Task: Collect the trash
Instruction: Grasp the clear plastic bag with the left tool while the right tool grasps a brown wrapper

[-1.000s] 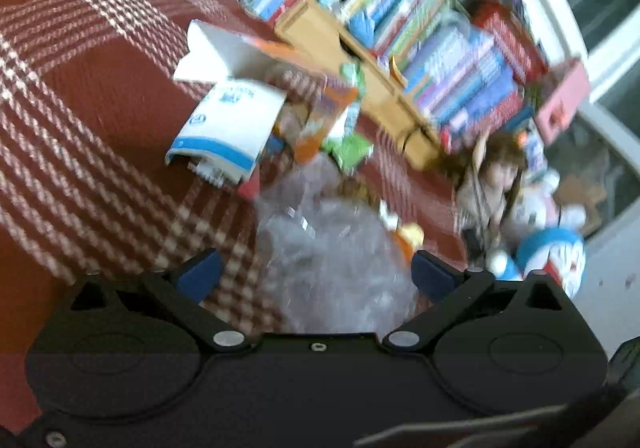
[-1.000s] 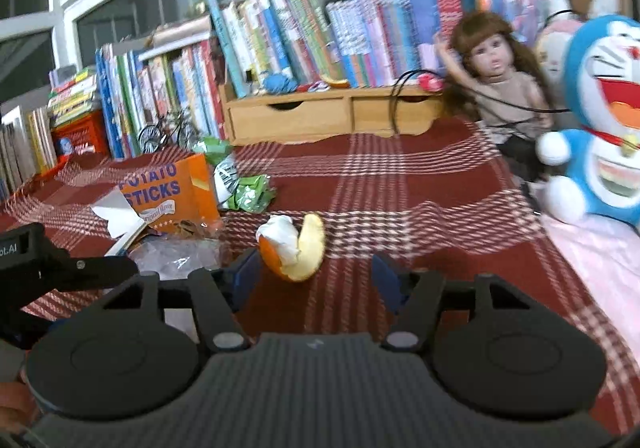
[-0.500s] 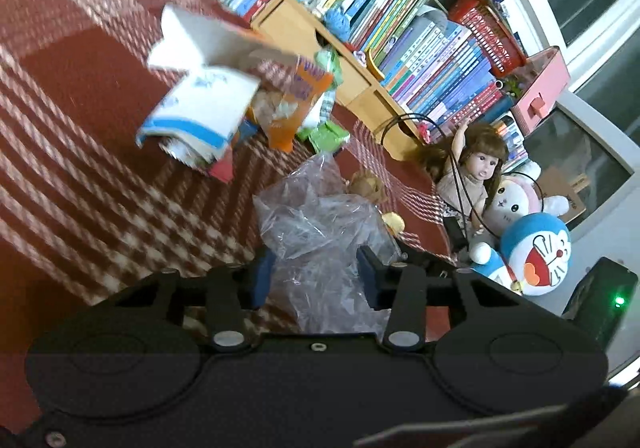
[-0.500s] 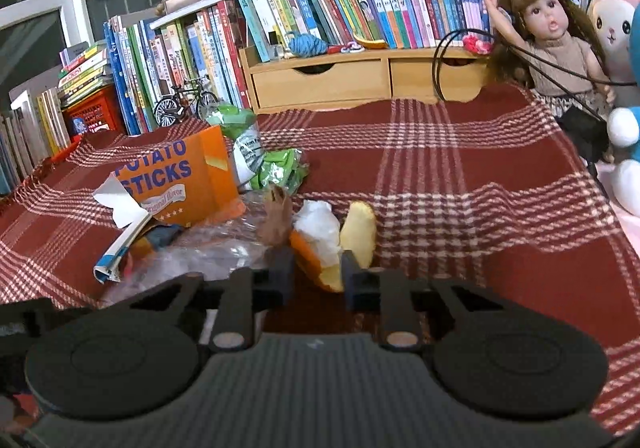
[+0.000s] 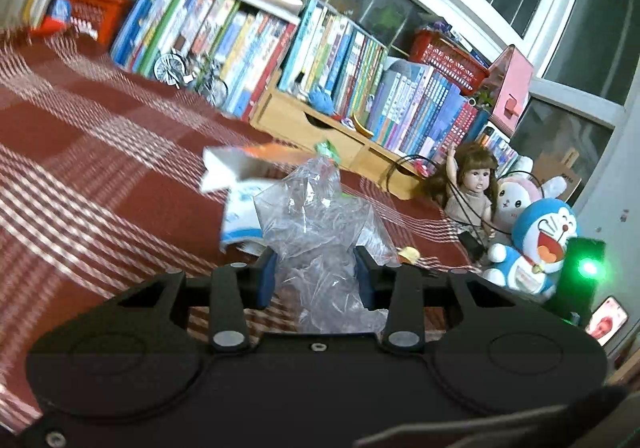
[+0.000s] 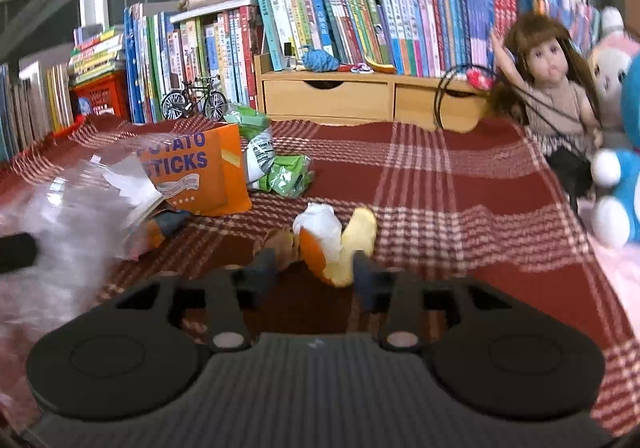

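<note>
Left gripper (image 5: 316, 272) pinches a clear plastic bag (image 5: 320, 224); right gripper (image 6: 316, 272) brackets an orange peel with tissue (image 6: 334, 244)

The left fingers are clamped on the crumpled bag, probably to serve as the sack for the rubbish; the right fingers have just been opening and now stand apart either side of the peel, which lies on the plaid-covered table (image 6: 440, 183), not pressed, so it looks like a regrasp or release. The right view alone shows the potato-sticks box (image 6: 196, 175) and green wrappers (image 6: 288, 175) waiting behind the peel, with the bag blurred at its left edge; the left view alone shows the pinch itself and a white-and-blue packet (image 5: 240, 215) behind the bag
</note>
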The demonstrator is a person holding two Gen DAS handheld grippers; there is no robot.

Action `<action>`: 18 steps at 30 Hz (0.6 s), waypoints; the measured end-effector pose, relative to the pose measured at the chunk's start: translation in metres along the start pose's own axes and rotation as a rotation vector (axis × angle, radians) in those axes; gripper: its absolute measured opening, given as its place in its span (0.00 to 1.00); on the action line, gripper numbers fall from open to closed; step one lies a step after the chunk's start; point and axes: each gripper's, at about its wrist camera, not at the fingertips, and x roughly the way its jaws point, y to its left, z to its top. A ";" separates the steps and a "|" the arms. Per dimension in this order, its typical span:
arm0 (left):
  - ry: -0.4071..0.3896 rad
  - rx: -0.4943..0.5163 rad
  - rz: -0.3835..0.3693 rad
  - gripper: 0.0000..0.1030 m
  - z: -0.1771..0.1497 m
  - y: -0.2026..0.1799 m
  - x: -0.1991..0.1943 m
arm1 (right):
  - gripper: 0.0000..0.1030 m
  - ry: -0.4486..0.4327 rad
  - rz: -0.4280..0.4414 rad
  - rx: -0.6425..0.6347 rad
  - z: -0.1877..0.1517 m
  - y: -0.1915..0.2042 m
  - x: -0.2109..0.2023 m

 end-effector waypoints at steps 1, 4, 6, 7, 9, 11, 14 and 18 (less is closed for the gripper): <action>-0.007 0.013 0.003 0.36 0.001 0.001 -0.004 | 0.60 0.008 -0.010 -0.014 0.002 0.002 0.005; -0.013 0.043 0.017 0.36 0.004 0.003 -0.013 | 0.37 0.053 -0.026 -0.014 0.008 0.005 0.023; -0.015 0.057 0.021 0.36 0.005 0.004 -0.017 | 0.17 0.078 -0.032 0.013 0.008 0.004 0.029; -0.019 0.065 0.025 0.36 0.006 0.005 -0.021 | 0.15 0.074 -0.029 0.028 0.008 0.004 0.027; -0.027 0.080 0.031 0.36 0.008 0.007 -0.025 | 0.10 0.053 -0.036 0.028 0.006 0.007 0.019; -0.032 0.092 0.036 0.36 0.009 0.007 -0.027 | 0.09 0.032 -0.045 0.018 0.005 0.009 0.009; -0.039 0.113 0.045 0.36 0.010 0.007 -0.033 | 0.09 -0.001 -0.033 0.025 0.004 0.010 -0.011; -0.049 0.131 0.040 0.36 0.011 0.007 -0.044 | 0.08 -0.040 -0.001 0.054 0.004 0.012 -0.040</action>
